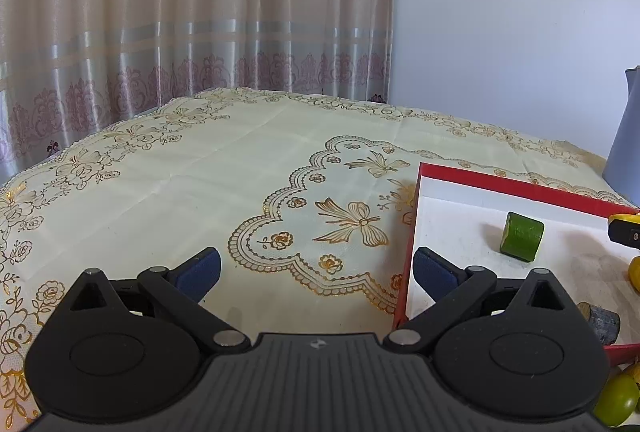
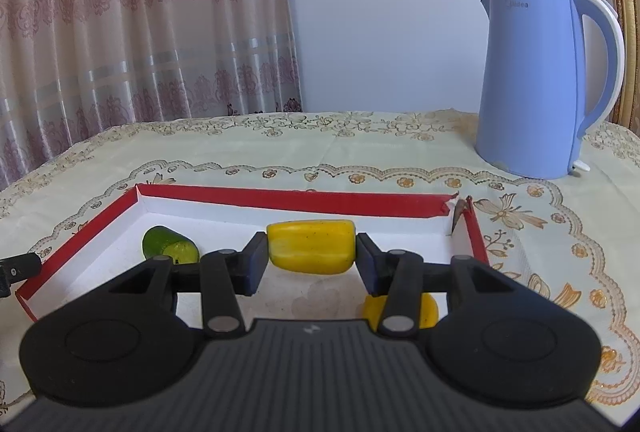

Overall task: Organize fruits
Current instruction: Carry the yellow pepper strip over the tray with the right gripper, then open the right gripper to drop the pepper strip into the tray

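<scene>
Two grippers: one per hand.
Right gripper (image 2: 311,259): clamped on yellow fruit piece (image 2: 311,246), held crosswise between the pads above the red tray (image 2: 288,199).
Left gripper (image 1: 316,272): jaws apart, nothing between.
Tray contents: green fruit piece (image 2: 170,246), second yellow piece (image 2: 428,310), dark piece (image 1: 600,322).

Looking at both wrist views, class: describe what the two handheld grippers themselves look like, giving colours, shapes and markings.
Both match. The left gripper and right gripper each have a matte black ribbed body bearing a small pale logo, two round black discs at the sides, triangular cut-outs, black link arms with silver pivot pins, and dark blue finger pads. No cables or sleeves show.
</scene>
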A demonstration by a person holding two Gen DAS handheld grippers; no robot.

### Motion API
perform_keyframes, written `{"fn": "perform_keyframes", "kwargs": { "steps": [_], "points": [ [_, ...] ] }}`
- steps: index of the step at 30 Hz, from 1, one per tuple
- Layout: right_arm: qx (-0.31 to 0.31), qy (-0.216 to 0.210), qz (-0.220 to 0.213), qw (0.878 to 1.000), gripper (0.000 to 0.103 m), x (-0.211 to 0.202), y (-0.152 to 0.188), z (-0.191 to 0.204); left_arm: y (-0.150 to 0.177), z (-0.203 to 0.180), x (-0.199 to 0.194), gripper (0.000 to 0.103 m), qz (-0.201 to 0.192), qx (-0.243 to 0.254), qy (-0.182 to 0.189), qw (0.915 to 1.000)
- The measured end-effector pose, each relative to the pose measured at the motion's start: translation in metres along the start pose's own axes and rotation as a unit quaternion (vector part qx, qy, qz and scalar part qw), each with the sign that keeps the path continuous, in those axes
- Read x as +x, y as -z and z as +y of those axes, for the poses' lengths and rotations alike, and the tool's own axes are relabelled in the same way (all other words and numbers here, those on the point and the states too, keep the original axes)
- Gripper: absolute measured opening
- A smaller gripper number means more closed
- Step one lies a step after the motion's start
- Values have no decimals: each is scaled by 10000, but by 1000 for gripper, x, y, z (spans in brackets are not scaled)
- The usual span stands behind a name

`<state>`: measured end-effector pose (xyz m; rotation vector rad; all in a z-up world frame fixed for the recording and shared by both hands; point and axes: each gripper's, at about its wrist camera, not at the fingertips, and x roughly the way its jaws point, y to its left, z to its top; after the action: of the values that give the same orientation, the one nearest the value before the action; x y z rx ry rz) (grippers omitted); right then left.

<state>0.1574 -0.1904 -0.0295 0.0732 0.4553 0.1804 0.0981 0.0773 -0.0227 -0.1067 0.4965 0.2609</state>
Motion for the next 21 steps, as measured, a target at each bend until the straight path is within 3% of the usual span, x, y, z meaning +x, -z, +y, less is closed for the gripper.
{"fn": "perform_keyframes", "kwargs": {
  "steps": [2,3,4,8,10,18,21],
  "points": [
    [3,-2,28,10000,45,1,0,0,0,0,0,103,1,-4,-1,10000],
    [6,2,24,10000,51,1,0,0,0,0,1,103,7,-8,0,10000],
    [-1,25,8,10000,61,0,0,0,0,0,1,103,14,-11,1,10000],
    [-63,119,-163,9998,84,-6,1,1,1,1,2,103,51,-20,0,10000],
    [-23,172,-198,9997,103,-11,1,-1,1,1,3,103,80,-39,13,10000],
    [349,216,-160,9990,103,-61,15,-2,1,2,5,103,106,-45,23,9999],
    [139,258,-232,9993,103,-87,28,7,1,3,5,103,121,-57,42,9999]
  ]
}}
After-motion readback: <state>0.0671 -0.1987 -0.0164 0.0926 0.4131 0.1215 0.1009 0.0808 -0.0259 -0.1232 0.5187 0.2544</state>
